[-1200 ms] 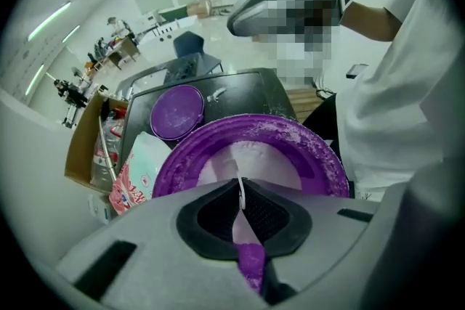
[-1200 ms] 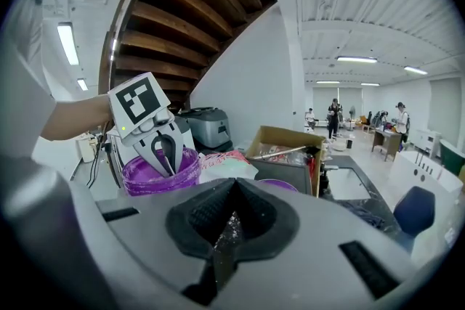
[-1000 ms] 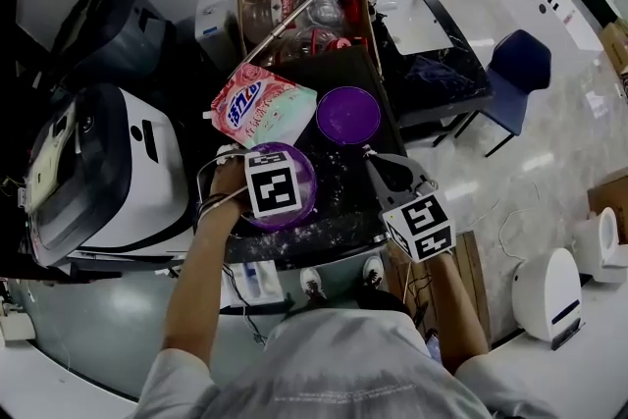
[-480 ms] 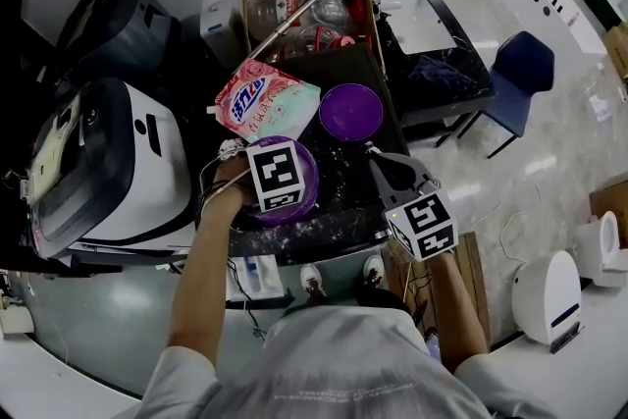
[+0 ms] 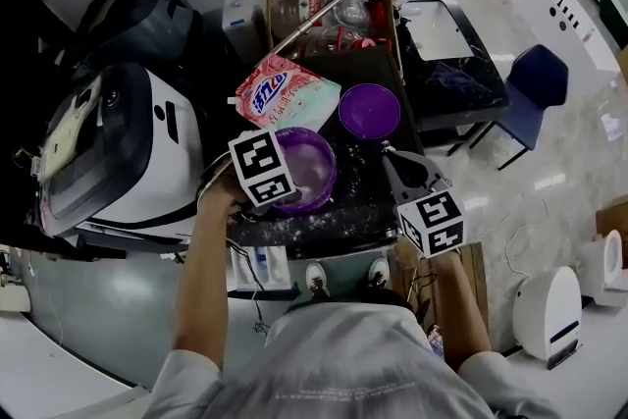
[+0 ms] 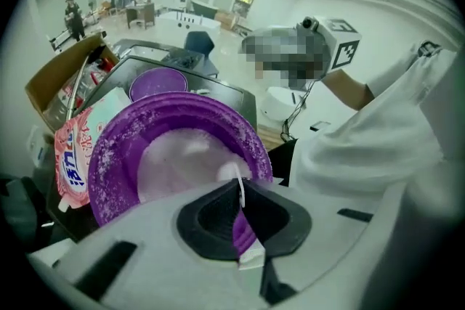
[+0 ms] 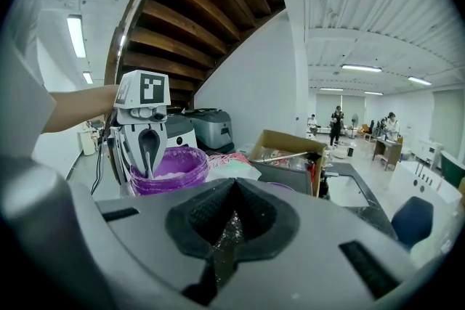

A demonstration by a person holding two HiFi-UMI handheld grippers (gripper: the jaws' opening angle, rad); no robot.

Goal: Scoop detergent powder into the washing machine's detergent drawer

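Note:
A purple bowl (image 5: 312,164) with white detergent powder in it sits at the front of the dark table (image 5: 324,221). My left gripper (image 5: 286,185) is shut on the bowl's near rim (image 6: 247,149). The right gripper view shows the left gripper (image 7: 149,150) and the bowl (image 7: 174,169) side on. My right gripper (image 5: 389,157) hovers right of the bowl, shut, with powder specks on its jaws and nothing held. The white washing machine (image 5: 123,147) stands left of the table; I cannot make out its drawer.
A pink detergent bag (image 5: 287,93) lies behind the bowl, next to a purple lid (image 5: 370,111). A cardboard box (image 5: 329,0) of bottles stands at the back. A blue chair (image 5: 535,83) is to the right. Spilled powder dusts the table's front edge.
My left gripper's marker cube has swung left, off the bowl and toward the washing machine, so more of the bowl's inside shows. My right gripper has stayed put.

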